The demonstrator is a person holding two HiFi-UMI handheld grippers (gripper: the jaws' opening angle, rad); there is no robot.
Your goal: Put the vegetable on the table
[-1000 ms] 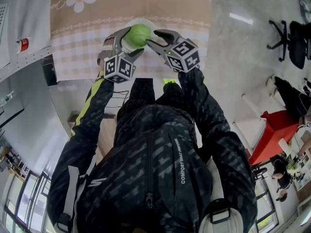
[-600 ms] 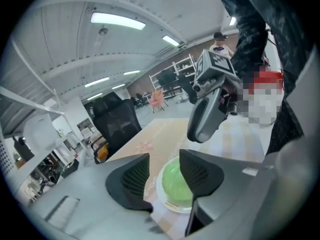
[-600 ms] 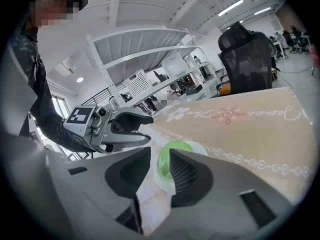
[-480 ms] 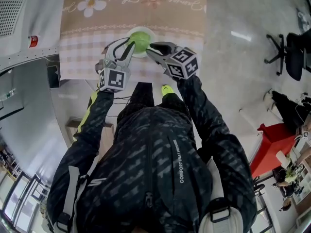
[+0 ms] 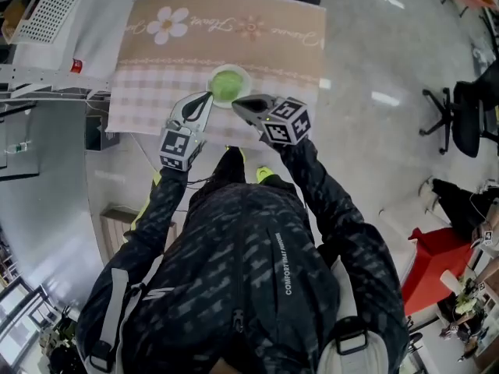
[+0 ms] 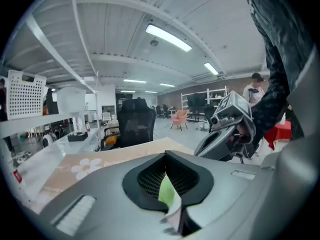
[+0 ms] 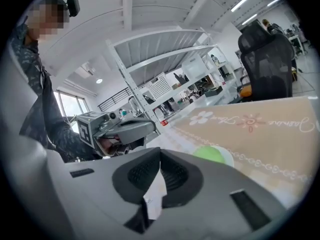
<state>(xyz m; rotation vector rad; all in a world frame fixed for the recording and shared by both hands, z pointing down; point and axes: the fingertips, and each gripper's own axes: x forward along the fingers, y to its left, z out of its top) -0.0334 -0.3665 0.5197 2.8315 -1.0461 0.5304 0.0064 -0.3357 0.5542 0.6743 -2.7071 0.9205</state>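
Placement appears complete: the vegetable rests on a white plate on the desk, close to the near edge and about midway along it. Neither gripper touches it. The left gripper hangs over the near edge just left of the plate, and the right gripper just right of it. Both point toward the far edge at a shallow downward angle. Each gripper's own view shows its jaws together with nothing between them. The step in hand is judged to be withdrawal after release. The next move calls only for carrying both grippers back clear of the near edge without brushing the plate. No further grasp appears needed unless the vegetable must sit directly on the cloth, which the task sentence does not settle. Compared with the earliest frame, both pairs of jaws then stood apart and flanked the vegetable at plate level. They have just been closing, empty, and both grippers now sit higher and nearer the person. The vegetable and plate keep the same place on the desk.
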